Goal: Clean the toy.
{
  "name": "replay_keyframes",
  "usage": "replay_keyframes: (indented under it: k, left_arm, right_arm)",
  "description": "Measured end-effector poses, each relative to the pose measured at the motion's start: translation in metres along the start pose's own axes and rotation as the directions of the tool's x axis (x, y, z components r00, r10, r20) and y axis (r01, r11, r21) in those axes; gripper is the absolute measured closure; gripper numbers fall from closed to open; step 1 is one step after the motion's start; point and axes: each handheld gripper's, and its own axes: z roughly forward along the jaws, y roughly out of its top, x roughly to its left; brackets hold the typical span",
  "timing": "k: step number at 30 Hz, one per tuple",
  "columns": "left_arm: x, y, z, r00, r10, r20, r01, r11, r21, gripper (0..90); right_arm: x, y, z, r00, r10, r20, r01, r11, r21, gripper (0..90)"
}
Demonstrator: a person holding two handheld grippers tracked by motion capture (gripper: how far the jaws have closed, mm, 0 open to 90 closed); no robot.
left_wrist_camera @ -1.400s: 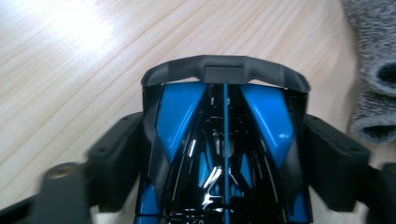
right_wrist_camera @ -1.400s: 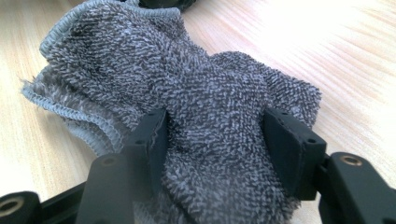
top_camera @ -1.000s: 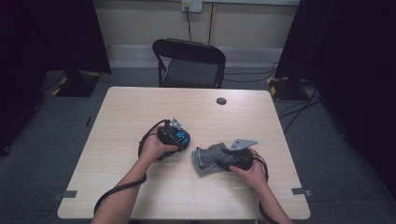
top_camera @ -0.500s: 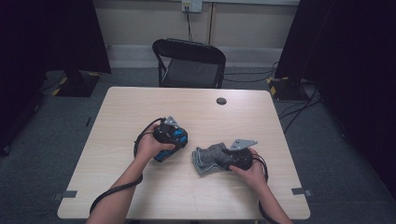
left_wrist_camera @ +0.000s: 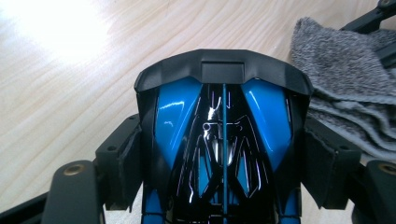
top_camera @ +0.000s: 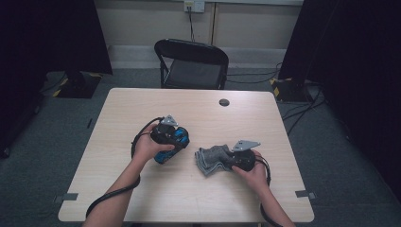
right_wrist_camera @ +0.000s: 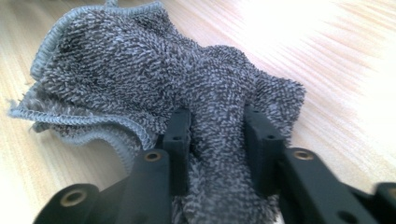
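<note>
A glossy blue and black toy car [left_wrist_camera: 224, 126] sits nose-out between my left gripper's [left_wrist_camera: 224, 165] pads, which press on both its sides. From above, that left gripper [top_camera: 172, 142] holds the car [top_camera: 178, 138] just over the table's middle left. A crumpled grey towel [right_wrist_camera: 140, 70] lies on the wood, and my right gripper [right_wrist_camera: 217, 140] has just been closing its jaws on a bunched fold of it. The pads [right_wrist_camera: 180, 140] squeeze the fold. In the high view the right gripper [top_camera: 226, 161] reaches into the towel [top_camera: 210, 158] from the right.
The pale wooden table [top_camera: 198, 203] has a small black round disc [top_camera: 224, 102] near its far edge. A black folding chair [top_camera: 191, 66] stands behind the table. Cables trail from both grippers toward the near edge.
The left hand has lifted and tilted the car a little. The right hand has stayed at the towel.
</note>
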Motion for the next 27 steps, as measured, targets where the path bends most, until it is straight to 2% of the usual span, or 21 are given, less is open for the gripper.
replay_keyframes:
  k: [3, 10, 15, 20, 27]
  left_arm:
    - [-0.001, 0.003, -0.004, 1.0, 0.007, 0.001, -0.007, 0.9999, -0.008, 25.6]
    - [-0.006, 0.007, -0.015, 0.9992, 0.019, 0.035, -0.018, 0.9991, -0.039, 25.6]
    - [-0.014, 0.007, -0.018, 0.9976, 0.039, 0.058, -0.036, 0.9981, -0.05, 25.6]
    - [-0.021, 0.007, -0.022, 0.9953, 0.059, 0.076, -0.055, 0.9968, -0.059, 25.6]
    - [-0.028, 0.002, -0.025, 0.993, 0.068, 0.097, -0.061, 0.9949, -0.081, 25.6]
  right_arm:
    - [-0.001, 0.0, 0.0, 0.9999, 0.013, 0.007, -0.013, 0.9999, -0.004, 69.8]
    - [0.002, 0.002, 0.001, 0.9986, 0.036, 0.038, -0.036, 0.9993, 0.005, 76.2]
    - [0.001, 0.006, 0.001, 0.9953, 0.083, 0.05, -0.084, 0.9964, 0.01, 78.6]
    - [-0.001, 0.011, -0.002, 0.9925, 0.111, 0.053, -0.111, 0.9937, 0.011, 79.4]
    - [-0.013, 0.028, -0.018, 0.9861, 0.154, 0.062, -0.152, 0.9878, -0.036, 79.7]
